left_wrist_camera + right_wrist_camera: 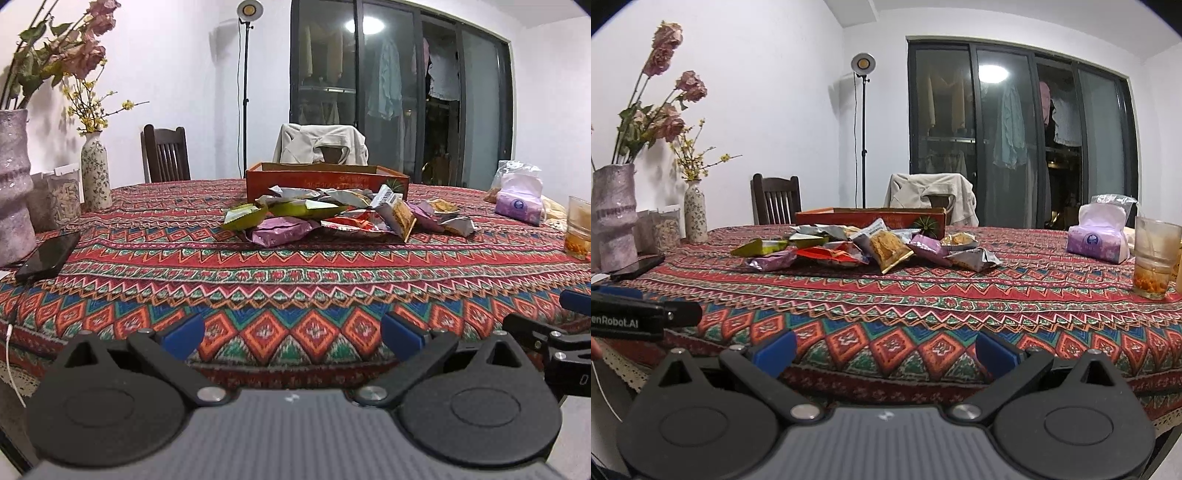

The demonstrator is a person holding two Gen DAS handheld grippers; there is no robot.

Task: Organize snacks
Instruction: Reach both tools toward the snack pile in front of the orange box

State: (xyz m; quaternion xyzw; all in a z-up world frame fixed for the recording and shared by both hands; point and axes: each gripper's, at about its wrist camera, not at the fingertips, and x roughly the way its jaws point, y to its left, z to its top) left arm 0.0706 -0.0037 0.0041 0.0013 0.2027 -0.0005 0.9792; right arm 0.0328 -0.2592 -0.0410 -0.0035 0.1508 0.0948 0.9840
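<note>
Closest to me, my left gripper (292, 338) hangs at the near edge of the table, its blue fingers (184, 334) spread wide with only the patterned cloth (295, 273) between them. My right gripper (885, 349) sits at the same edge, just beside the left, and its fingers (774, 350) are spread apart too, holding nothing. In the right view I see the left gripper's black body at the left margin; in the left view the right one pokes in at the right margin.

Further in on my left, a dark phone (50, 254) lies flat on the cloth, with a white cable (11, 354) trailing off the table edge near it. Beside it stands a tall pale vase (13, 184) of dried pink flowers, then clear jars (64, 195) and a small flowered vase (95, 170) with yellow sprigs.

Mid-table, well apart from both grippers, lies the snack pile (332, 218): green, purple, red and silver packets heaped loosely, some overlapping. Just behind the pile, touching or nearly so, stands an open red box (325, 177).

On my right, a glass (1154, 254) with something orange at its bottom stands near the edge, and beyond it a purple tissue pack (1099, 240).

Past the table I see two chairs, one (321, 147) draped with a beige jacket, a floor lamp (245, 85) and dark glass doors (399, 92).
</note>
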